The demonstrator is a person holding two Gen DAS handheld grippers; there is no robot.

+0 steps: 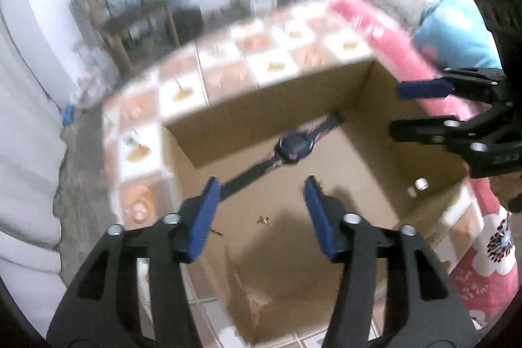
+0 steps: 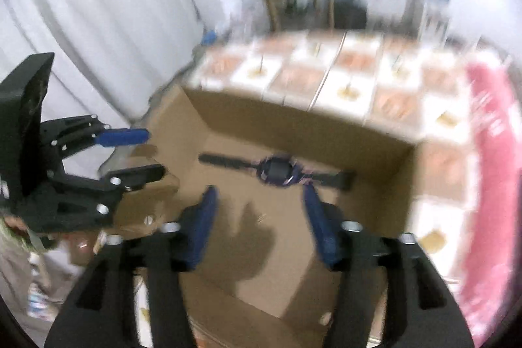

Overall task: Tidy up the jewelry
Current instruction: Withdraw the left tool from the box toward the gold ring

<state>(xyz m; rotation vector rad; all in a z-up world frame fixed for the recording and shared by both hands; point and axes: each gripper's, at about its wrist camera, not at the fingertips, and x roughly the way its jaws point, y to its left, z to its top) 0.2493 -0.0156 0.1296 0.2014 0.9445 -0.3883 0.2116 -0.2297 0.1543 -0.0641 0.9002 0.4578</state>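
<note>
Both tongs standing wide, empty, over box w/ watch inside.
Left gripper (image 1: 261,201) & right gripper (image 2: 259,207) are gripping nothing; watch (image 1: 294,146) is lying flat on cardboard box (image 1: 368,106) floor, small gold piece (image 1: 263,220) nearby. Judging: watch stowed, more possibly left.

Each gripper (image 1: 262,206) is black plastic with blue pads (image 1: 202,217) and silver screws.
</note>
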